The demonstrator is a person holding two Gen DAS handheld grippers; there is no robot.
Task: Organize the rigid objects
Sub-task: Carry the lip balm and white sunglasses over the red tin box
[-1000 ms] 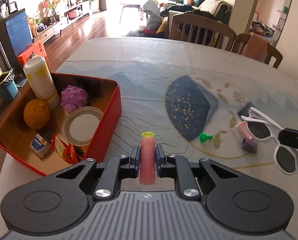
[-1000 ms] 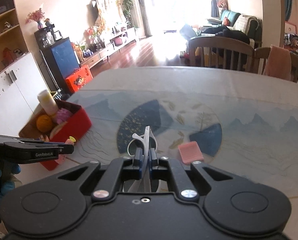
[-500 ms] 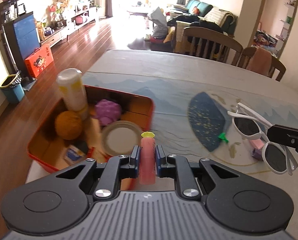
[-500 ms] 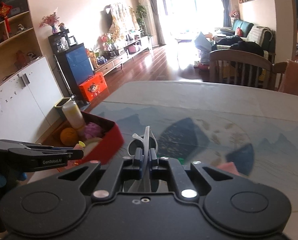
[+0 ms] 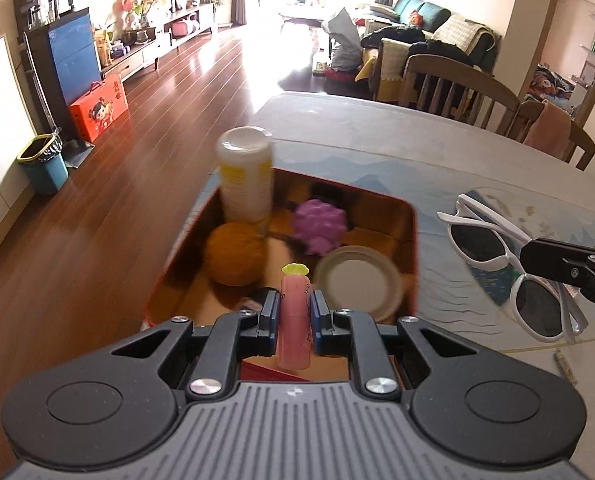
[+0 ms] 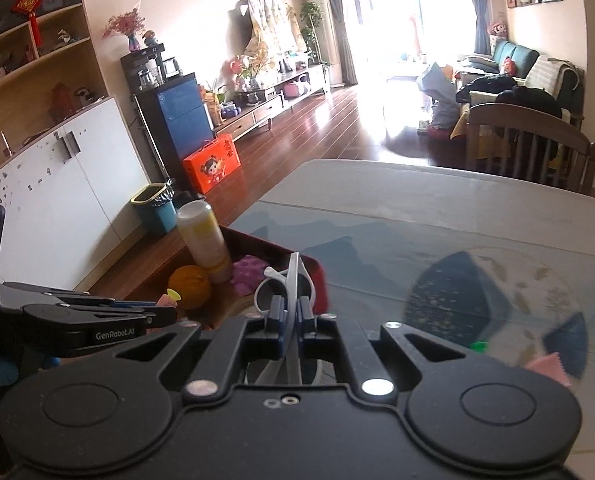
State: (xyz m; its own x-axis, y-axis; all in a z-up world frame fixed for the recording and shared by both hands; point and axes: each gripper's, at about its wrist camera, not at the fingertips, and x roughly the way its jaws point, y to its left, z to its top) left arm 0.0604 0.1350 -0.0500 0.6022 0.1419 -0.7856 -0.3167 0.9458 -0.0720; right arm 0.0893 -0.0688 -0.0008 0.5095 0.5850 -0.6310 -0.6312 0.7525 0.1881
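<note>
Pink and capped in yellow, a small tube [image 5: 295, 316] stands upright between the closed jaws of the left gripper [image 5: 293, 314], held above the near end of an open red box [image 5: 411, 240] at the table's [image 5: 397, 136] edge. Just beyond the jaws lie a round white lid [image 5: 357, 282], an orange fruit [image 5: 235, 254], a purple knobbly toy [image 5: 319, 226] and a tall white-and-yellow bottle [image 5: 245, 178]. To the right of those jaws, white sunglasses [image 5: 509, 268] hang in the right gripper [image 6: 291, 310], its jaws pinched on the frame, near the box's right wall. Farther right on the patterned tabletop sit a green piece [image 6: 478, 346] and a pink object [image 6: 547, 364].
</note>
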